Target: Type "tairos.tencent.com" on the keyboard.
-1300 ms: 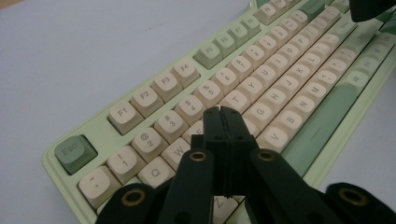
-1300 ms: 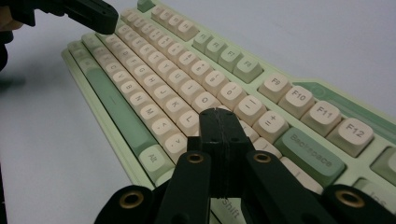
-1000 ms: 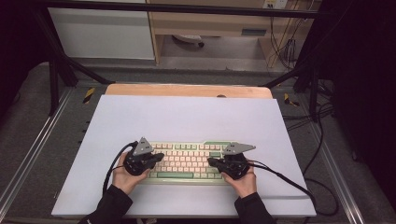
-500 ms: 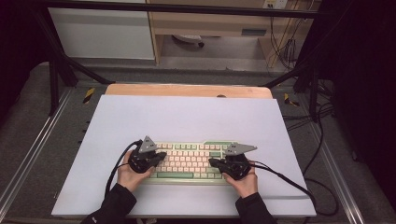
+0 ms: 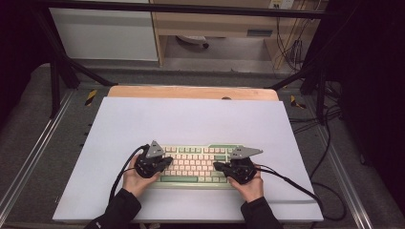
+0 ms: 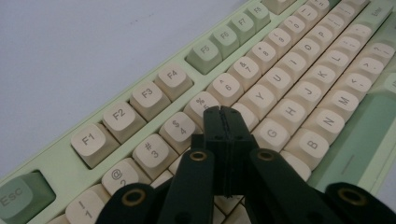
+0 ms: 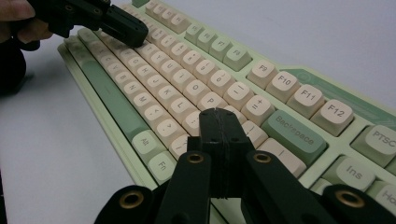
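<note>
On the white mat (image 5: 191, 119), keyboard (image 5: 196, 164) lies lengthwise left to right; both tongs (image 6: 222, 112) (image 7: 217, 114) pressed together.

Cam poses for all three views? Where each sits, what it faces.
High view: above the person's side, facing forward and down on the table; forearms and both tools show.
Left gripper view: on the left tool, shut, over the keyboard.
Right gripper view: on the right tool, shut, near Backspace.
Shared: the keyboard.
</note>
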Action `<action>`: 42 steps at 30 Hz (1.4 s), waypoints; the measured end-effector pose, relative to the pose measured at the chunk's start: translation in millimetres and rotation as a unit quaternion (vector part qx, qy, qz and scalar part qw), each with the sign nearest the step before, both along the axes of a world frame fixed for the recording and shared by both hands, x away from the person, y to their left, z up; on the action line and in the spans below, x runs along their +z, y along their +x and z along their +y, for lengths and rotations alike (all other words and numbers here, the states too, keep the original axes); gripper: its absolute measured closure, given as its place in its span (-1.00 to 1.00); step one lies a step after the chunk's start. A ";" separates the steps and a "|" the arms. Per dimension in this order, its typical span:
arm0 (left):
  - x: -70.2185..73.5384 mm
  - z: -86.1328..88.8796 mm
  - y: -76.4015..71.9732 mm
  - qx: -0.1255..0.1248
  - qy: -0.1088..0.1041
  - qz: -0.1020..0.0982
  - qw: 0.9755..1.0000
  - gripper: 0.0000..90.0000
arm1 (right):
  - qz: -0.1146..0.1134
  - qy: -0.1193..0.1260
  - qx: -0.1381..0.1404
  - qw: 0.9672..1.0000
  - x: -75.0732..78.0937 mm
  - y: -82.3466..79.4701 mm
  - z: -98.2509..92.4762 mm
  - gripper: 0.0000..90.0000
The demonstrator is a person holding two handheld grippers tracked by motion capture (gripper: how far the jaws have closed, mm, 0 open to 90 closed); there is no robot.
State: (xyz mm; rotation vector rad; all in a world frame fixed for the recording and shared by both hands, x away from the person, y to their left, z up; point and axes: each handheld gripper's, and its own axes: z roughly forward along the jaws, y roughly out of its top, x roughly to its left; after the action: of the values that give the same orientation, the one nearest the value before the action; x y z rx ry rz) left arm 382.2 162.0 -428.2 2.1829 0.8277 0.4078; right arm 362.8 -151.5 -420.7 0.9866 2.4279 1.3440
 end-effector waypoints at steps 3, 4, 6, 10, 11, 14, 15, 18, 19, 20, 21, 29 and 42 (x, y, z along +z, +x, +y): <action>2.6 1.3 -2.1 -0.002 -0.006 -0.004 1.000 1.00 | -0.001 0.001 0.001 1.000 0.2 0.0 0.1 1.00; 4.3 1.9 -3.1 -0.003 -0.008 -0.005 1.000 1.00 | -0.001 0.002 0.001 1.000 0.2 0.0 0.1 1.00; 7.2 3.7 -5.4 -0.006 -0.010 -0.007 1.000 1.00 | 0.000 0.002 0.001 1.000 0.7 -0.1 -0.1 1.00; 11.9 9.6 -10.2 -0.007 -0.018 -0.009 1.000 1.00 | -0.002 0.005 0.000 1.000 1.8 0.0 -0.5 1.00; 12.7 11.4 -11.4 -0.007 -0.021 -0.009 1.000 1.00 | -0.002 0.005 0.000 1.000 2.1 -0.1 -0.6 1.00; 14.6 17.2 -14.8 -0.005 -0.021 -0.011 1.000 1.00 | -0.004 0.008 -0.001 1.000 3.2 0.0 -0.9 1.00; 15.0 19.4 -15.7 -0.003 -0.022 -0.011 1.000 1.00 | -0.002 0.008 -0.001 1.000 3.5 0.0 -1.0 1.00; 15.3 25.8 -17.6 0.002 -0.024 -0.010 1.000 1.00 | 0.000 0.011 -0.002 1.000 3.6 0.5 -0.5 1.00; 15.2 27.2 -17.9 0.002 -0.024 -0.010 1.000 1.00 | 0.000 0.012 -0.002 1.000 3.5 0.7 -0.2 1.00; 15.1 29.0 -18.5 0.004 -0.023 -0.010 1.000 1.00 | -0.001 0.013 -0.002 1.000 3.6 0.8 -0.1 1.00; 14.9 30.8 -19.0 0.005 -0.022 -0.010 1.000 1.00 | 0.000 0.015 -0.003 1.000 3.7 0.8 0.0 1.00; 12.7 45.5 -25.1 0.014 -0.024 -0.009 1.000 1.00 | -0.001 0.016 -0.002 1.000 5.4 2.2 2.0 1.00; 9.6 59.2 -30.1 0.023 -0.031 -0.007 0.999 1.00 | 0.001 0.020 -0.003 1.000 7.7 8.6 18.9 1.00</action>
State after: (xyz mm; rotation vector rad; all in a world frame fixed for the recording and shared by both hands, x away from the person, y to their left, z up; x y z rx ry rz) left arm 352.1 221.3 -418.5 2.1053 0.8731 0.4145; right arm 371.4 -132.5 -413.0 1.0050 2.4060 1.3954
